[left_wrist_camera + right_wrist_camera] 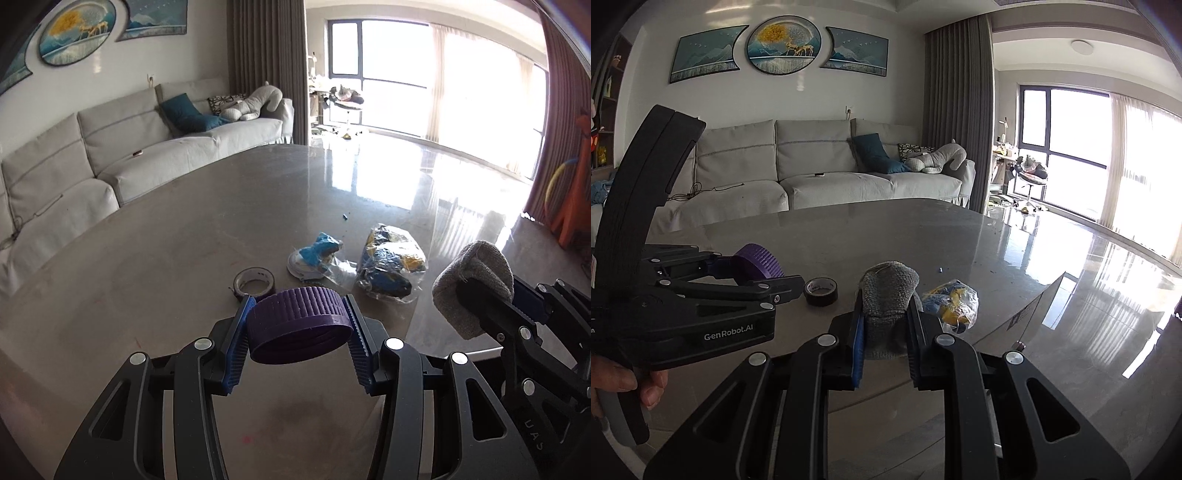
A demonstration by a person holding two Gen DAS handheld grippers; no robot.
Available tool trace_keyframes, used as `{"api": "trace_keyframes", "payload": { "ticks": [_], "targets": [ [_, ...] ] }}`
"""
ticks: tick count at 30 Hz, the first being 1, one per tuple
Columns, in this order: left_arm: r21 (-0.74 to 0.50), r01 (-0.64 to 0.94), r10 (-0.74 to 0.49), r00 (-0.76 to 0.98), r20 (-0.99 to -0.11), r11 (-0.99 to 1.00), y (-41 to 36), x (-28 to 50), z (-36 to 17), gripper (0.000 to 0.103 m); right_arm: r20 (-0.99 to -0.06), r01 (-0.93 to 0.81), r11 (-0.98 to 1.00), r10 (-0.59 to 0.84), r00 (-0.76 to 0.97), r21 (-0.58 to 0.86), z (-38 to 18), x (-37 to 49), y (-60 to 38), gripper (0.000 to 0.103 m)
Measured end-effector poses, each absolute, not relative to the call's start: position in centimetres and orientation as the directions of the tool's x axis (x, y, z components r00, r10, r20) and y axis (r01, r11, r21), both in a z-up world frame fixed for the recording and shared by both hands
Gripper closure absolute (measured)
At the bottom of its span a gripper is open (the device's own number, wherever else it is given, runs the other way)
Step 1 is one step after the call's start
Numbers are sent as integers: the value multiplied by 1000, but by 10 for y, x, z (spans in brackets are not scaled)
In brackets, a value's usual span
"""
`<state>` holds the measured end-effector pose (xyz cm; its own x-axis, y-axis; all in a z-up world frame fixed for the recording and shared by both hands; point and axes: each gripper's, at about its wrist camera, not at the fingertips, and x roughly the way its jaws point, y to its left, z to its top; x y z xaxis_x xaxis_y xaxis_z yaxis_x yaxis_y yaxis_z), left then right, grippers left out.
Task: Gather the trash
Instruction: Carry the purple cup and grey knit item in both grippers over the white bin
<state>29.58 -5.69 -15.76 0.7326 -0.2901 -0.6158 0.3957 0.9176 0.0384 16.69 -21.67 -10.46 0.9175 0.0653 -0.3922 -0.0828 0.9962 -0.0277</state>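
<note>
while the left gripper [298, 334] clamps a purple cap [297, 325], the right gripper [884, 343] beside it pinches a grey sock [888, 295].

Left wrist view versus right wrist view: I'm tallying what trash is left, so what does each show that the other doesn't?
Only the left wrist view shows the white disc with blue scrap. Only the right wrist view shows a hand gripping the left hand-held gripper. Both show the purple cap in the left one, the grey cloth in the right hand-held gripper, the tape roll, the plastic-wrapped bundle and the table.
</note>
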Motion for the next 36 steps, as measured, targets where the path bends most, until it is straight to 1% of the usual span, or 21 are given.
{"api": "trace_keyframes", "payload": {
  "ticks": [10,16,24,31,36],
  "targets": [
    [50,525,-383,679,-626,850,-119,259,-162,56,-395,38,999,-50,917,-38,-109,124,-271,83],
    [37,594,-436,631,-642,804,-155,233,-170,56,-427,125,992,-119,896,-14,-124,88,-306,83],
    [17,700,-501,528,-686,714,-209,188,-196,56,-465,228,973,-213,859,-25,-148,51,-339,82],
    [66,767,-518,492,-699,639,-246,162,-218,55,-507,280,960,-253,824,-24,-169,44,-367,81],
    [87,782,-500,475,-724,617,-262,163,-235,55,-530,289,957,-260,807,-29,-180,43,-376,80]
  ]
}}
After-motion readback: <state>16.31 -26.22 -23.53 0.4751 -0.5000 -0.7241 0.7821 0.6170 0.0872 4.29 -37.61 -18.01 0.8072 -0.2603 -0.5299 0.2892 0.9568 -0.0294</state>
